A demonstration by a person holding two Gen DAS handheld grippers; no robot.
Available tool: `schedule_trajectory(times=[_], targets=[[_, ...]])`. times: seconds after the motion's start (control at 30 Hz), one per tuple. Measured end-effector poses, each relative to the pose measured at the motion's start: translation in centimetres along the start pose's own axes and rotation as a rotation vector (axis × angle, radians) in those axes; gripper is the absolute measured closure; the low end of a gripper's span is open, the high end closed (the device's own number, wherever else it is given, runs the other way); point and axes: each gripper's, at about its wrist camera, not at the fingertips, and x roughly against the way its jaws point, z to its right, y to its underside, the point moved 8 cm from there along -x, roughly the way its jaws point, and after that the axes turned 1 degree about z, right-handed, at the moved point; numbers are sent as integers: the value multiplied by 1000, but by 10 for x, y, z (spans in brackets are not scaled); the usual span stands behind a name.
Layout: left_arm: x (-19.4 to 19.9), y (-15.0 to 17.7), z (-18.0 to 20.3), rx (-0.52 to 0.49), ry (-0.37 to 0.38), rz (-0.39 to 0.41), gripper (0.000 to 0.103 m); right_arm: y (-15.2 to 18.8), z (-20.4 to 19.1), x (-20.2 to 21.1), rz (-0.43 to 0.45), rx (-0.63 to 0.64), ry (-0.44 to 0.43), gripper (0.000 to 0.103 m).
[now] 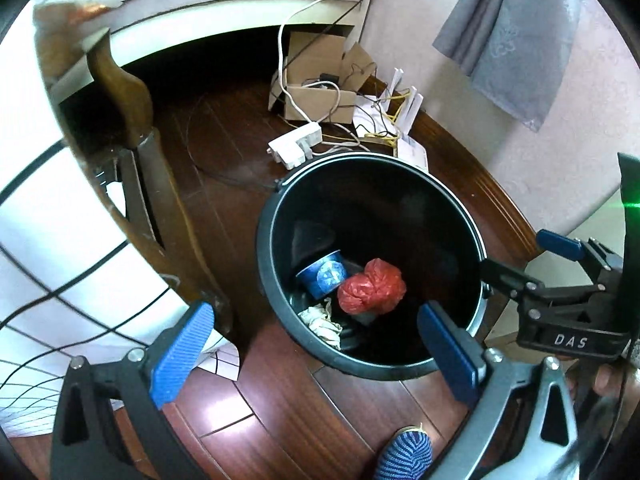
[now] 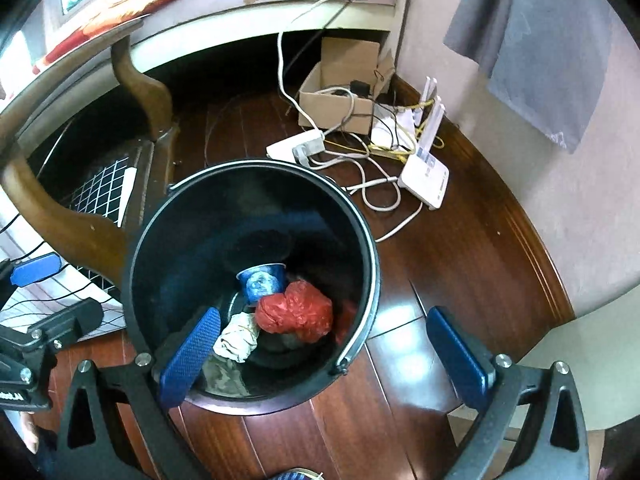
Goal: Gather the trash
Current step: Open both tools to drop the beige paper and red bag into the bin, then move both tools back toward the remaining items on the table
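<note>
One black trash bin (image 2: 160,248) on the floor; inside it, one blue paper cup (image 2: 262,282), one crumpled red plastic bag (image 2: 296,312), one wad of whitish paper (image 2: 238,338); beyond the bin, one open cardboard box (image 2: 334,108), one white power strip (image 2: 296,146), one white router (image 2: 426,178) bearing three visible antennas; one grey cloth (image 2: 532,52) hanging on the wall; two grippers, left gripper (image 1: 316,354) and right gripper (image 2: 326,356), each with two blue-padded jaws set apart.
</note>
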Motion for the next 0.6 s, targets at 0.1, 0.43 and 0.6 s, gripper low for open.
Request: schedule_trajectory(times=[0.1,0.43,0.6], targets=[[8,0,-1,4,-9,13,0,-3,-6,7,17,9,-6,0],[58,-1,-13,30,-45,80,0,-14,-30,55,101,51,-27,0],[95,0,-28,28,-77,131,0,-27,-50,90,170,78,-44,0]])
